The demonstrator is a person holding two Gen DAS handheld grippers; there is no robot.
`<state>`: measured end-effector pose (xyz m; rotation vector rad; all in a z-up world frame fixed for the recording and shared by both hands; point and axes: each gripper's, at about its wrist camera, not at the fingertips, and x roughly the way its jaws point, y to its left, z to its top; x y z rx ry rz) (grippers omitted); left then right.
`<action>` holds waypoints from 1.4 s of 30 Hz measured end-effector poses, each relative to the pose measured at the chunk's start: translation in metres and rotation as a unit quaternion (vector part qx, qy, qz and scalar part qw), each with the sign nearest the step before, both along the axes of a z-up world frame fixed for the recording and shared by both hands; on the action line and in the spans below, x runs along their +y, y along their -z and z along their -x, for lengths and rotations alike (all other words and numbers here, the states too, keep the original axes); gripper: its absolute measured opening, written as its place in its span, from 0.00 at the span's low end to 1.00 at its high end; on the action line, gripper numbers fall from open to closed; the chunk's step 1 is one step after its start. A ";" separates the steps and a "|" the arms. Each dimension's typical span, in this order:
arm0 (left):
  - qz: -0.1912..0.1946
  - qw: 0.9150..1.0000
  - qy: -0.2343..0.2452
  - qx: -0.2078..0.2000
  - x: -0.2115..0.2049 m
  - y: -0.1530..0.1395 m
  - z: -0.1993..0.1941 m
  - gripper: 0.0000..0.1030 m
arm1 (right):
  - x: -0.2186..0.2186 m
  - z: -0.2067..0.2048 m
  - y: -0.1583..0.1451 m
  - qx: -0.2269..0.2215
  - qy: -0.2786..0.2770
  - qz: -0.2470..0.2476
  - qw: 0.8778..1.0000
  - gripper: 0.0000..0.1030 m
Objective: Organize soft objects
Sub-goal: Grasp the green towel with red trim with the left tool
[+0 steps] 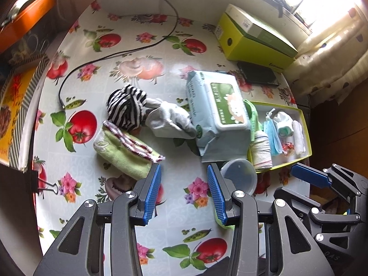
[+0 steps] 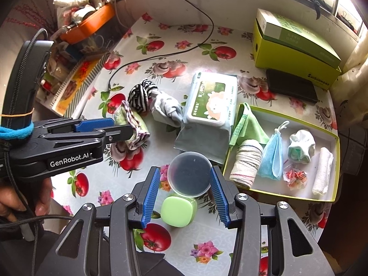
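Note:
A rolled green towel with a red-white edge lies on the flowered table, beside a striped black-white cloth and a grey sock. My left gripper is open and empty, its left fingertip just past the towel's near end; it also shows in the right wrist view, next to the towel. My right gripper is open around a clear round lid without gripping it. A green-rimmed shallow box holds a rolled cloth, a blue mask, a white sock and a white roll.
A wipes pack lies mid-table on a grey pouch. A green round-cornered case sits below the lid. A green carton and a black case stand at the back right. A black cable crosses the table. A printed box stands left.

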<state>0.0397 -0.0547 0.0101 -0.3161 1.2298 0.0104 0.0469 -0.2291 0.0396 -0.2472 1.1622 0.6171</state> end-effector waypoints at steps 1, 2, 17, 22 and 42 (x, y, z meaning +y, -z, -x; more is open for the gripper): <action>0.003 1.000 -0.006 0.002 0.005 0.003 0.001 0.42 | 0.002 0.000 0.000 0.000 -0.002 0.000 1.000 0.43; 0.006 1.000 -0.010 0.004 0.009 0.004 0.002 0.42 | 0.004 -0.001 0.000 -0.001 -0.005 0.000 1.000 0.43; 0.061 0.992 -0.108 0.032 0.074 0.047 0.009 0.43 | 0.029 -0.010 0.009 0.007 -0.032 0.004 0.999 0.44; 0.079 0.985 -0.145 0.041 0.085 0.062 0.008 0.45 | 0.032 -0.014 0.011 0.009 -0.032 0.007 0.999 0.44; 0.104 0.971 -0.196 0.086 0.096 0.114 -0.017 0.51 | 0.066 -0.042 0.019 0.001 -0.058 0.025 0.998 0.44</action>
